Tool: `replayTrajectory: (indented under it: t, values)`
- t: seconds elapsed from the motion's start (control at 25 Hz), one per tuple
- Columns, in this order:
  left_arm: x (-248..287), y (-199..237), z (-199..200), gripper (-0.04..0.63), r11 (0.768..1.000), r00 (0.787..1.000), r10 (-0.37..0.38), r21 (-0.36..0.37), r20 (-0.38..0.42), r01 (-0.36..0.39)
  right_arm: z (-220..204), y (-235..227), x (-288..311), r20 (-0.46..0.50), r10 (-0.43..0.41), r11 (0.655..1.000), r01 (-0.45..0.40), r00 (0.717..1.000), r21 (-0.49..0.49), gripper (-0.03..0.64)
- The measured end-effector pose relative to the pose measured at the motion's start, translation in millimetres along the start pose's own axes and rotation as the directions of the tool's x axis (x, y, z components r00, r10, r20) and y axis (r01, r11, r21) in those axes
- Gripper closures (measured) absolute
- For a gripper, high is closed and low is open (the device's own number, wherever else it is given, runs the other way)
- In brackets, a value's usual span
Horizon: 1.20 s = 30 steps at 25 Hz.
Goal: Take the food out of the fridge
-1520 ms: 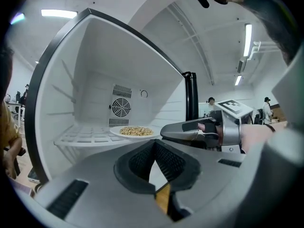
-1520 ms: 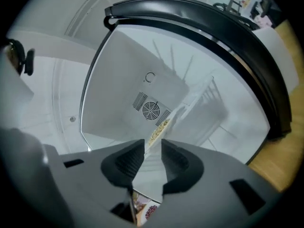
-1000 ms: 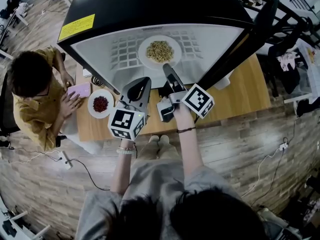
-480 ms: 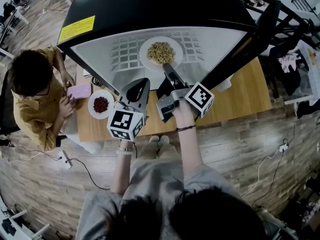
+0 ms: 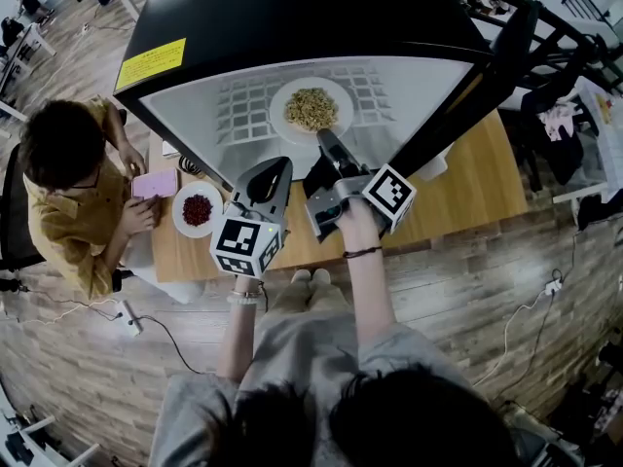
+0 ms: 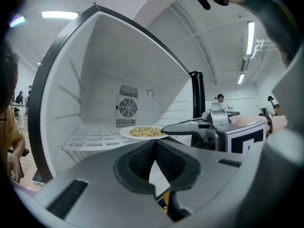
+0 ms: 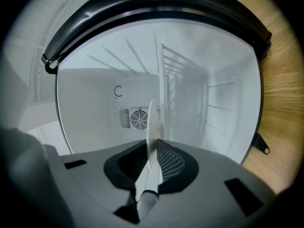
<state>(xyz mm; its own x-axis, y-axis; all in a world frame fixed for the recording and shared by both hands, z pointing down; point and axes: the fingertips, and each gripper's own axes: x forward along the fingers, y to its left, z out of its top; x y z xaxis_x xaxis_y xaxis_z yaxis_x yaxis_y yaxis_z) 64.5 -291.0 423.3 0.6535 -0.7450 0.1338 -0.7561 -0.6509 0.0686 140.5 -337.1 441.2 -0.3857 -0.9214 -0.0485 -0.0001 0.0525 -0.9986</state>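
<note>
Right gripper [image 7: 152,146] fingers, just closing, pinch the plate [image 5: 278,105] rim to pull the food [image 5: 311,105] off the shelf [image 5: 238,105]; left gripper [image 6: 153,148] waits, fingers closed empty

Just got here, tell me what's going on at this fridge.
A person stands at an open fridge on a wooden table, a gripper in each hand. The right gripper is inside, and its jaws have just been closing on the rim of the white plate of food, which sits on the wire shelf. The left gripper hangs shut and empty in front. The plate is not yet out.
</note>
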Motion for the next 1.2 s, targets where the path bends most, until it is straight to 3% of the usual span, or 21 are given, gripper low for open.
replayTrajectory:
  t: [0.56, 1.2]
  values:
    - [-2, 0, 7, 0.588, 1.000, 0.999, -0.028, 0.012, 0.016, 0.028, -2, 2, -5, -0.005, 0.017, 1.000, -0.017, 1.000, 0.019, 0.565]
    - [-19, -23, 24, 0.588, 0.991, 0.992, -0.117, 0.076, 0.047, 0.113, -7, 24, -39, -0.024, 0.070, 0.997, -0.070, 0.997, 0.014, 0.565]
